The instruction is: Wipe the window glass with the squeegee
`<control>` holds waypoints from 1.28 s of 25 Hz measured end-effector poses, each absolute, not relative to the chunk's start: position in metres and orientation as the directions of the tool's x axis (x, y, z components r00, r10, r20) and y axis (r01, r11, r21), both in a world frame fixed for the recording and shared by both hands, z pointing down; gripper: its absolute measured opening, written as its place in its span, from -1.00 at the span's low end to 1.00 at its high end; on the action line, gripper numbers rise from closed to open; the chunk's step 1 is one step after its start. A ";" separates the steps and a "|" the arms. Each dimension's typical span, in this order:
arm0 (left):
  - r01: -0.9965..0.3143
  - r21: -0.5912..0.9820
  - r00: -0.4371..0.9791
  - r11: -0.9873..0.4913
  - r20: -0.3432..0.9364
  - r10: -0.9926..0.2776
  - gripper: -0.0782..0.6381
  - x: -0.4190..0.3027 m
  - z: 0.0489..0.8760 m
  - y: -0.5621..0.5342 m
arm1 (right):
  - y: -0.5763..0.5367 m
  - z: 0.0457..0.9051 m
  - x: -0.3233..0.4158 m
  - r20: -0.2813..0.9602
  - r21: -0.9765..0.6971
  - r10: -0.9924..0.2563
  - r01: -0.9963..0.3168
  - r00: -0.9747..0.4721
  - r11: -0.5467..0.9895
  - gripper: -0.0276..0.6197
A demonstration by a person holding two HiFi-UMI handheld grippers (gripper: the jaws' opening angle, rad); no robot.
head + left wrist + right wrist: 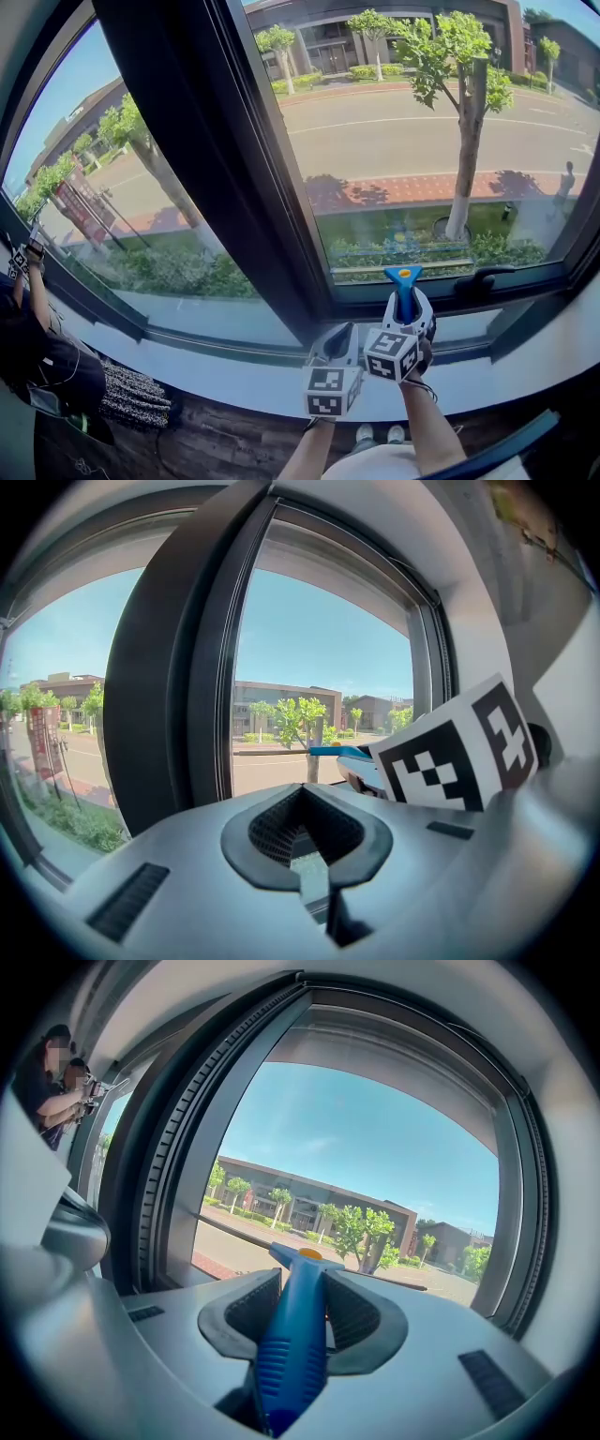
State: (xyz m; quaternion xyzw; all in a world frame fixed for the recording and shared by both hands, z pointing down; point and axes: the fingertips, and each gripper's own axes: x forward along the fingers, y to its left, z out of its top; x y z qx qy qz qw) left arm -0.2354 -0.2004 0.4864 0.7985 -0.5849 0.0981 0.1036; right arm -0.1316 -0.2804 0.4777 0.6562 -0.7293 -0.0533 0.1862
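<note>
The squeegee has a blue handle (405, 289) with an orange spot at its head, and its thin blade (375, 273) lies level across the lower part of the right window pane (422, 141). My right gripper (405, 307) is shut on the handle, which runs up between the jaws in the right gripper view (292, 1335). The left gripper (339, 343) hangs just left of it over the sill, shut with nothing in it (305, 855). From the left gripper view I see the squeegee head (337, 752) beside the right gripper's marker cube (450, 752).
A wide dark mullion (216, 159) splits the window into two panes. A black window handle (483, 277) sits on the lower frame right of the squeegee. The white sill (216, 373) runs below. A person (33, 361) stands at the far left with another gripper.
</note>
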 end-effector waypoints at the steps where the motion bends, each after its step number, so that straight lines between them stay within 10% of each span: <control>1: -0.955 0.053 0.296 -0.293 0.280 -0.913 -0.78 -0.236 0.489 -0.201 | -0.281 0.481 -0.132 0.204 0.326 -0.977 -0.936 -0.069 0.134 -0.45; 32: -0.952 0.061 0.304 -0.300 0.300 -0.904 -0.78 -0.232 0.502 -0.208 | -0.280 0.526 -0.132 0.287 0.360 -0.956 -0.918 -0.062 0.168 -0.45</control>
